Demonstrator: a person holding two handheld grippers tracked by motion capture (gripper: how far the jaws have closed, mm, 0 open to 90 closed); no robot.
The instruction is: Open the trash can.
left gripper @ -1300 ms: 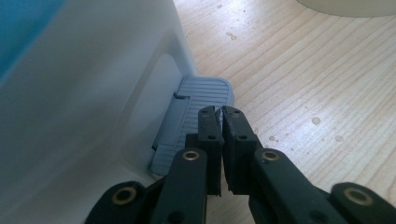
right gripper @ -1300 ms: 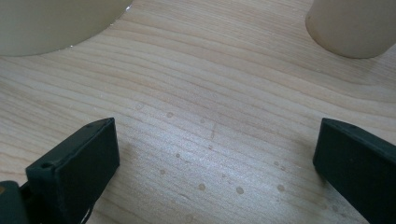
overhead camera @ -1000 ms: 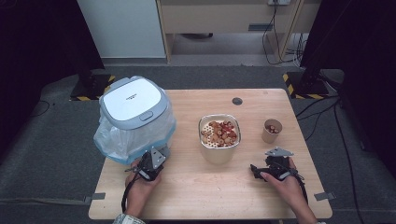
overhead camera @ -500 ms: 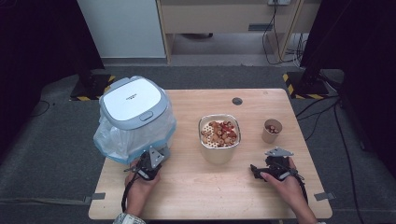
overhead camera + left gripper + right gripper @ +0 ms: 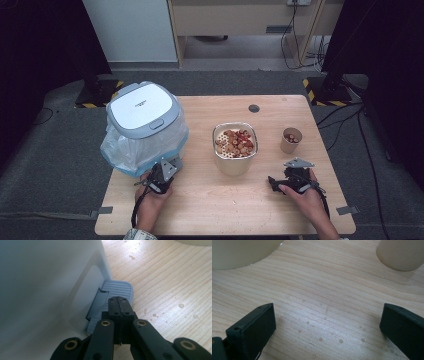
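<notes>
table [image 5: 210, 200] is pale wood, matt, grain showing; bin [image 5: 142, 110] looks like smooth plastic with a ribbed pedal [image 5: 117, 288], thin crinkly plastic liner [image 5: 125, 150], and the cup [image 5: 291, 140] seems paper

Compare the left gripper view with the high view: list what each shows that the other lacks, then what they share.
Left gripper view alone: the bin's grey ribbed pedal under the shut jaw tips, and droplets on the wood.
High view alone: the bin's lid and bag, the bowl of food, the cup, the right gripper, both hands.
Both: the left gripper at the bin's foot, and the table.
</notes>
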